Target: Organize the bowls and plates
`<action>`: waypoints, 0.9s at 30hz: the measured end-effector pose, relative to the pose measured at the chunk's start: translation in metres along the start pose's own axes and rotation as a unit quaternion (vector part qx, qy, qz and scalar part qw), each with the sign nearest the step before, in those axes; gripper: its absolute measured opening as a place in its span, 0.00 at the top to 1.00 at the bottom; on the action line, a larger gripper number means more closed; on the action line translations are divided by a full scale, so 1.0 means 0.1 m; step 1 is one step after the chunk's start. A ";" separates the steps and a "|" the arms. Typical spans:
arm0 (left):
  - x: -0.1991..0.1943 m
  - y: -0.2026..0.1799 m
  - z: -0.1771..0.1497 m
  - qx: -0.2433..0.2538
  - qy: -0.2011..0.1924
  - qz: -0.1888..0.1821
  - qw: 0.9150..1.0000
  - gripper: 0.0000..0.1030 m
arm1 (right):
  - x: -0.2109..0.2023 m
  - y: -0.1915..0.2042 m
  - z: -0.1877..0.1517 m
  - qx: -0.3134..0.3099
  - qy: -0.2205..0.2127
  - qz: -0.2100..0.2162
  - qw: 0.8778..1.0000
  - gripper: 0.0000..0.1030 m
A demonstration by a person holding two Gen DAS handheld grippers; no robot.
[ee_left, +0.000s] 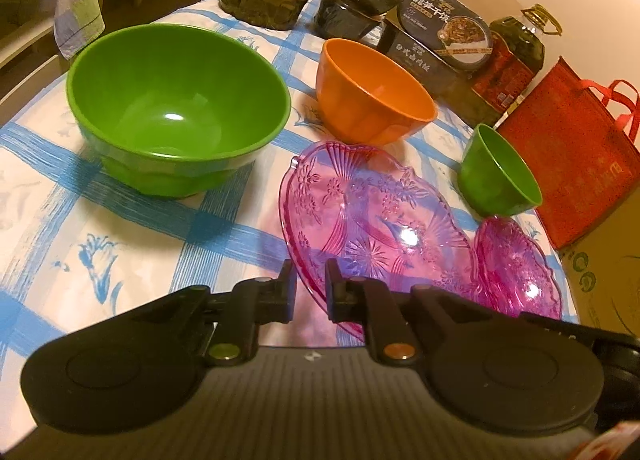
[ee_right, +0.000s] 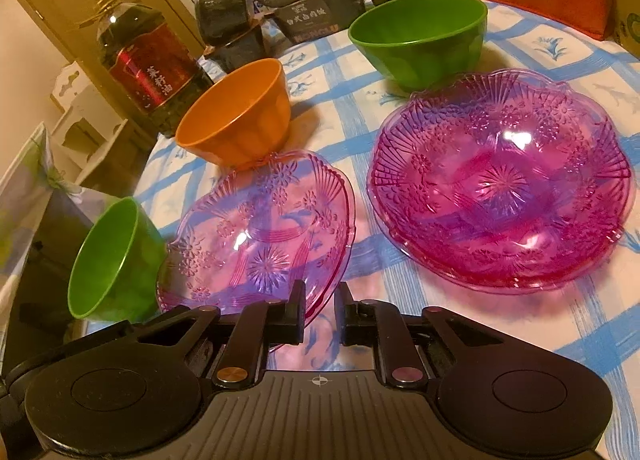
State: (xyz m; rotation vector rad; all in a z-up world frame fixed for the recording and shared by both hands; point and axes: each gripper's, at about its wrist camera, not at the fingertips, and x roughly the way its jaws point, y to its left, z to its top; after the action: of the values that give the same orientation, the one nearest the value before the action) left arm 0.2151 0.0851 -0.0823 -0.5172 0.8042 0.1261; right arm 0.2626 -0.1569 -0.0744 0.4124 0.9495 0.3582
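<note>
The left tongs (ee_left: 311,292) point slantwise down over the desk (ee_left: 100,260), which wears a blue-and-white checked cloth. Their fingers are drawn almost together, pinching the near rim of the larger pink see-through plastic plate with a pressed flower pattern (ee_left: 376,228). The rest of that plate spreads away ahead and to the right of the fingers.

The right tongs (ee_right: 322,312) slope down much the same. They are pressed close on the near edge of the smaller pink see-through flower-patterned plate (ee_right: 260,236), which reaches ahead and to the left of them. The rim sits against the inner face of the left finger.

From the right wrist, the larger pink plate (ee_right: 500,188) lies just beside the smaller one, to its right. It looks doubled, as if two are nested.

A small green plastic bowl (ee_right: 108,260) stands at the smaller plate's left edge. An orange plastic bowl (ee_right: 236,116) stands just behind that plate. A big green plastic bowl (ee_left: 176,100) sits apart from both plates.
</note>
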 end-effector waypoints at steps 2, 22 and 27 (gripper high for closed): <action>-0.06 -0.01 -0.03 0.002 0.000 0.000 1.000 0.88 | -0.07 0.01 -0.04 -0.004 -0.002 0.001 1.000 0.86; -0.41 -0.68 -0.14 0.057 -0.011 -0.041 0.997 0.88 | -0.92 -0.22 -0.03 0.007 -0.068 -0.016 0.998 0.86; -0.32 -1.00 -0.16 0.084 -0.008 -0.059 0.995 0.88 | -1.06 -0.44 0.07 0.021 -0.087 -0.030 0.996 0.86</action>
State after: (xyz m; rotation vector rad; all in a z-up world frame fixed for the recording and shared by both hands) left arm 0.2122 -0.0073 -0.0291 -0.4017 0.7594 -0.0459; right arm 0.2165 -0.2454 -0.0178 0.4450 0.7994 0.2438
